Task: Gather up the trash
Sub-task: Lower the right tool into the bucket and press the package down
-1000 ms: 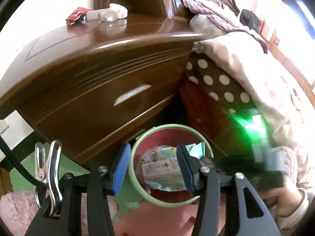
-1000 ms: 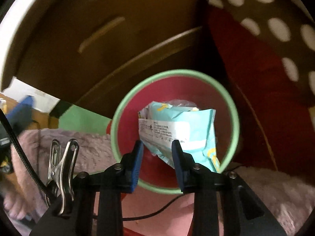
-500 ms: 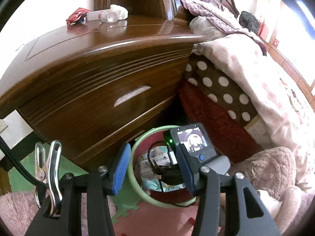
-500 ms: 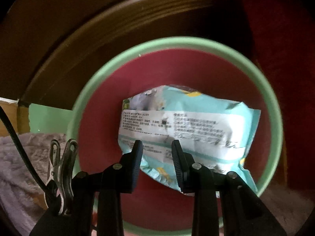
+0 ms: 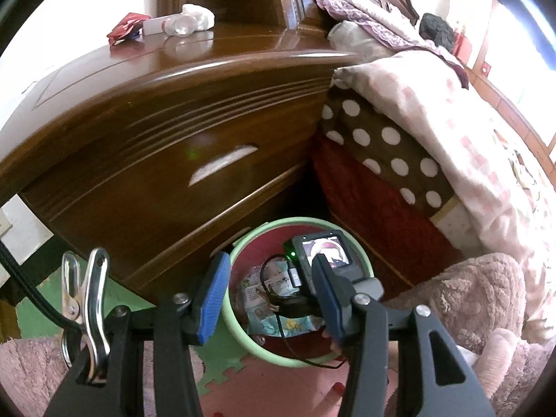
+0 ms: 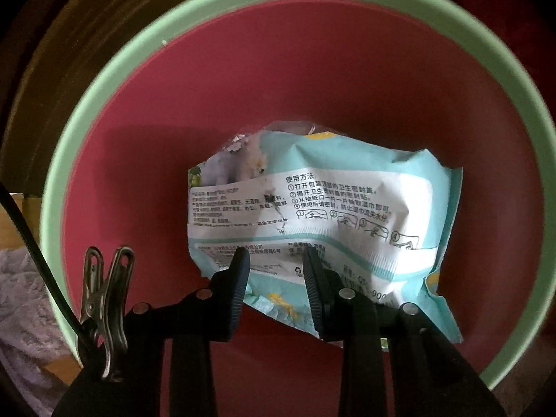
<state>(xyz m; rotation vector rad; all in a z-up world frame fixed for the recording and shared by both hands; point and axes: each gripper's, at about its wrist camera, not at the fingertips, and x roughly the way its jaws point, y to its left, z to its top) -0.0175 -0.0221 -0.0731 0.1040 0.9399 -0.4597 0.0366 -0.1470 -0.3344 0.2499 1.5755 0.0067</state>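
Right gripper [image 6: 274, 271] has dropped deeper into the pink bin [image 6: 104, 111], fingers spread above the wet-wipes pack [image 6: 347, 215]; left gripper [image 5: 269, 299] unchanged, fingers spread, empty.

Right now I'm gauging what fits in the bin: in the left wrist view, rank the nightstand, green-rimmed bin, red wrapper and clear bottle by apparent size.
1. nightstand
2. green-rimmed bin
3. and 4. red wrapper and clear bottle: both far and alike in size, so unranked.
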